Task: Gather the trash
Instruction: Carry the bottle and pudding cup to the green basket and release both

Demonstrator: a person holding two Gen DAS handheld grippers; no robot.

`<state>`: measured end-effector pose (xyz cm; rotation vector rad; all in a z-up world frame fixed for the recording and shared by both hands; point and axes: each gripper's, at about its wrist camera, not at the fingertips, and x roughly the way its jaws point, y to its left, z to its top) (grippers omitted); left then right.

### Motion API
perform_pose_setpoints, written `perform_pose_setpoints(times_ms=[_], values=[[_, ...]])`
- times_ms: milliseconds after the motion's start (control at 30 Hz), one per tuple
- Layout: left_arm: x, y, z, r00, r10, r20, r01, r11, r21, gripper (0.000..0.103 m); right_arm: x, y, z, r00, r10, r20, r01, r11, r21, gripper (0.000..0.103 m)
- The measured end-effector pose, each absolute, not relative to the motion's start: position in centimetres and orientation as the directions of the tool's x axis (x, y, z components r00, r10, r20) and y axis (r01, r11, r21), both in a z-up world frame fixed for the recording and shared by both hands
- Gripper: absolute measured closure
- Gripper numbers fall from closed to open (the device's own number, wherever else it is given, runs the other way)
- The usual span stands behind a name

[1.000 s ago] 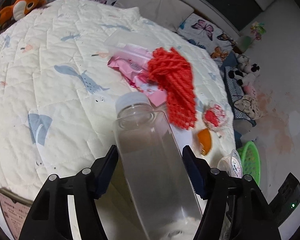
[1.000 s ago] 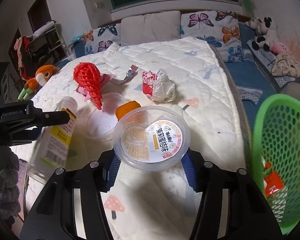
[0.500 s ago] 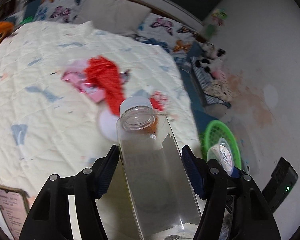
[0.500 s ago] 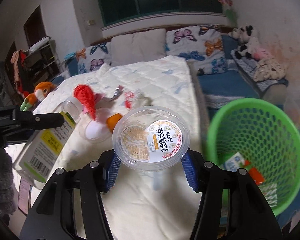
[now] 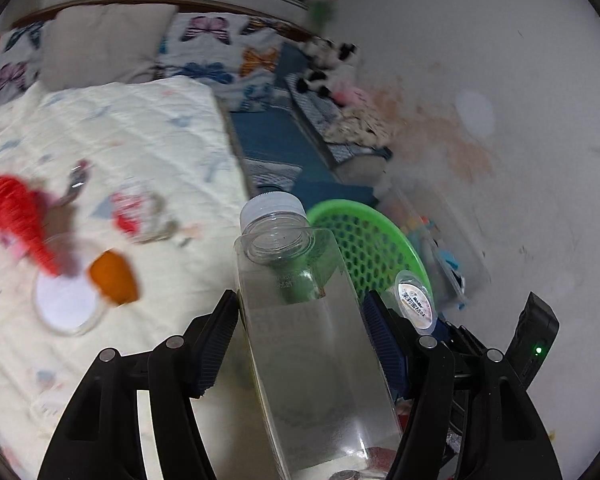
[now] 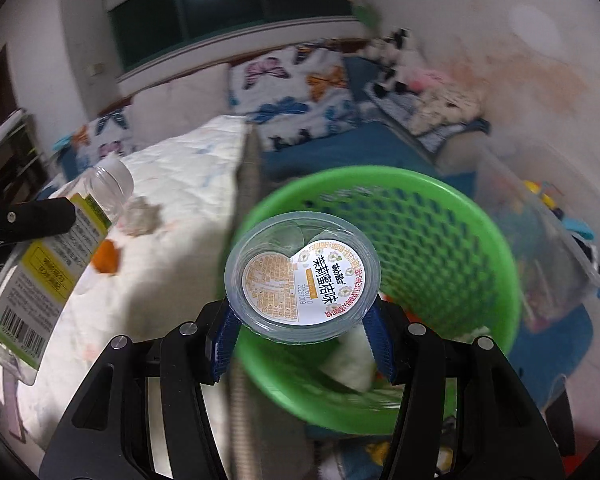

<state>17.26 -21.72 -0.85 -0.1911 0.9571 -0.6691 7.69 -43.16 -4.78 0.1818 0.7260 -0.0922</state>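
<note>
Now the bed (image 5: 112, 152) fills the left, with one green basket (image 6: 440, 216) on the floor beside it. One clear bottle (image 5: 300, 320), cap forward, is clamped between the left gripper's (image 5: 300, 320) jaws, just short of the basket. One round tub (image 6: 302, 276), label up, is pinched in the right gripper's (image 6: 302, 332) jaws directly above the basket.

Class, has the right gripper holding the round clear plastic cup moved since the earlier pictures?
Yes. The right gripper with the cup swung off the bed toward the green mesh basket.
</note>
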Motion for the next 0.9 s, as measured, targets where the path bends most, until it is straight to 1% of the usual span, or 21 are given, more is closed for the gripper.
perform_pose_setpoints(times_ms=[167,300,467,667,900], values=[[18.0,-26.0,-1.2,0.373,-0.608,-0.700,0.474,0.774,-0.420,0.040,7.1,-46.1,-5.8,0.727,-0.049,-0.685,0.217,0.963,0.161,0.045],[17.8,-29.1,-1.8,0.357,-0.609,-0.708,0.503,0.764,-0.404,0.040,6.5,-47.4,-6.3,0.718,-0.063,-0.693,0.241,0.957,0.164,0.038],[17.6,-32.0,-2.5,0.349,-0.598,-0.721,0.532,0.760,-0.373,0.040,5.6,-48.2,-6.1,0.719,-0.097,-0.688,0.255,0.958,0.130,0.032],[17.6,-33.8,-3.5,0.344,-0.573,-0.744,0.546,0.767,-0.337,0.040,4.8,-49.3,-6.2,0.720,-0.112,-0.685,0.276,0.952,0.134,0.032],[17.9,-35.1,-4.6,0.328,-0.553,-0.766,0.544,0.773,-0.325,0.040,3.8,-50.1,-5.5,0.732,-0.120,-0.670,0.290,0.946,0.147,0.032]])
